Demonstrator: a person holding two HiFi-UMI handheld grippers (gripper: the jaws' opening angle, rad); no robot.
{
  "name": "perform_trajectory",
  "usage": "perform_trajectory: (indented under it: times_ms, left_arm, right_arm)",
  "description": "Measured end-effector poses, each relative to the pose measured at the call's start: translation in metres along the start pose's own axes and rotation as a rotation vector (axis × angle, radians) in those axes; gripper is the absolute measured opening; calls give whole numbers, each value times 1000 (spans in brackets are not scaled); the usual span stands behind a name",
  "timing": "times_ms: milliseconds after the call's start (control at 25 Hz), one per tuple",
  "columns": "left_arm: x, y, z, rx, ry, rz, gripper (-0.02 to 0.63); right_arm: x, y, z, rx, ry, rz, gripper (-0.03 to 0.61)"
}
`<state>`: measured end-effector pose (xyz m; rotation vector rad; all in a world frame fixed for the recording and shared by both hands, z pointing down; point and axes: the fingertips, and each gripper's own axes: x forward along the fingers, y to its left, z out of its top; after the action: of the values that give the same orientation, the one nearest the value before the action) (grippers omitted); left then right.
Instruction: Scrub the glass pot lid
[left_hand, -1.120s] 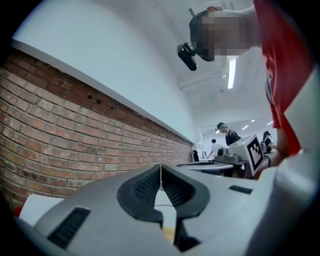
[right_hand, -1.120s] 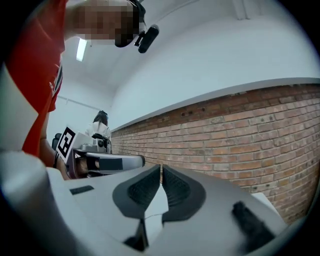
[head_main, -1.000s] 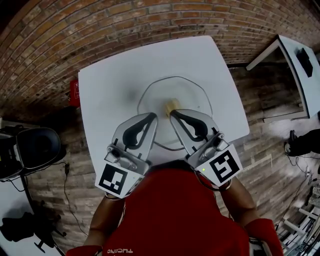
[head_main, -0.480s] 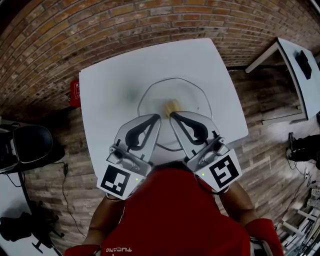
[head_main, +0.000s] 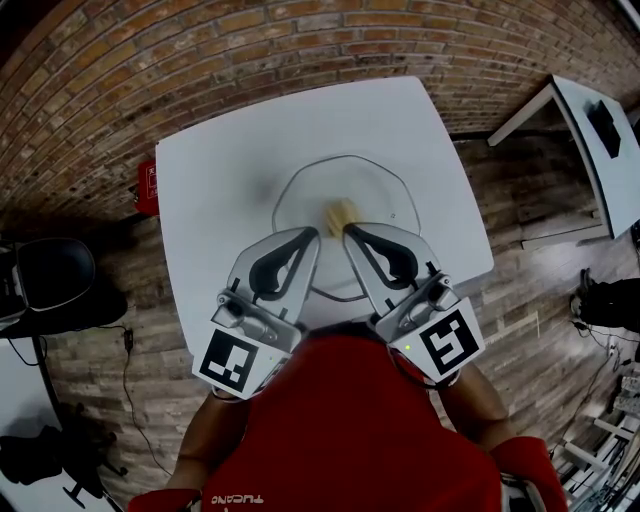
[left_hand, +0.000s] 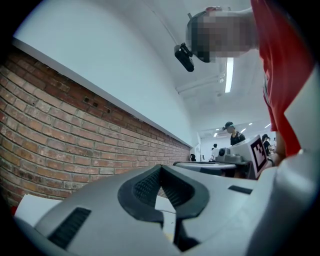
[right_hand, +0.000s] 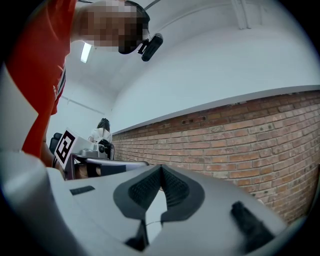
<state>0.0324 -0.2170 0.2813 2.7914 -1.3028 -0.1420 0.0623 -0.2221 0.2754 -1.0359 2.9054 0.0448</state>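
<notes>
The glass pot lid (head_main: 375, 200) lies flat on the white table (head_main: 220, 170), with a small yellowish thing (head_main: 340, 213) at its middle; whether that is a knob or a sponge I cannot tell. My left gripper (head_main: 313, 233) hovers over the lid's near left part, shut and holding nothing. Beside it, my right gripper (head_main: 348, 232) is also shut and holding nothing, its tip just short of the yellowish thing. Both point away from me and level. In the left gripper view the fingertips (left_hand: 160, 168) meet; in the right gripper view the fingertips (right_hand: 161, 168) meet too.
A second white table (head_main: 600, 130) stands at the right. A black chair (head_main: 50, 275) is on the floor at the left, with cables near it. A red object (head_main: 148, 185) sits at the table's left edge. A brick wall runs behind the table.
Both grippers stay shut over the lid's near part, hardly shifted. The black chair at the left has slid further toward the picture's edge.
</notes>
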Motion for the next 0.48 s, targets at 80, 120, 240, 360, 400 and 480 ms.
perform_trajectory:
  times_ms: [80,120,240,360,400,480]
  left_arm:
    - [0,-2,-1,0,-1,-4,17]
    - [0,-3,-1,3,-3,-9,17]
    - [1,-4,-1,4,-5,-14,17]
    - [2,-5,-2,2,-4,-16,17]
    - [3,-6,-3,2,-4,-16,17]
    - [2,-6,-3,1,-3,-18,17]
  right_arm:
    - [-1,0,-1,4,2,-1,29]
    - [-2,-1,-1,4,2,-2,28]
    - [-4,-2,-1,4,6,-3,28]
    - [-5,-2,-2,5,10,-3,28]
    - [-6,-2,-3,5,11,-3,28]
    - [-6,-2,-3,5,12,-4,28]
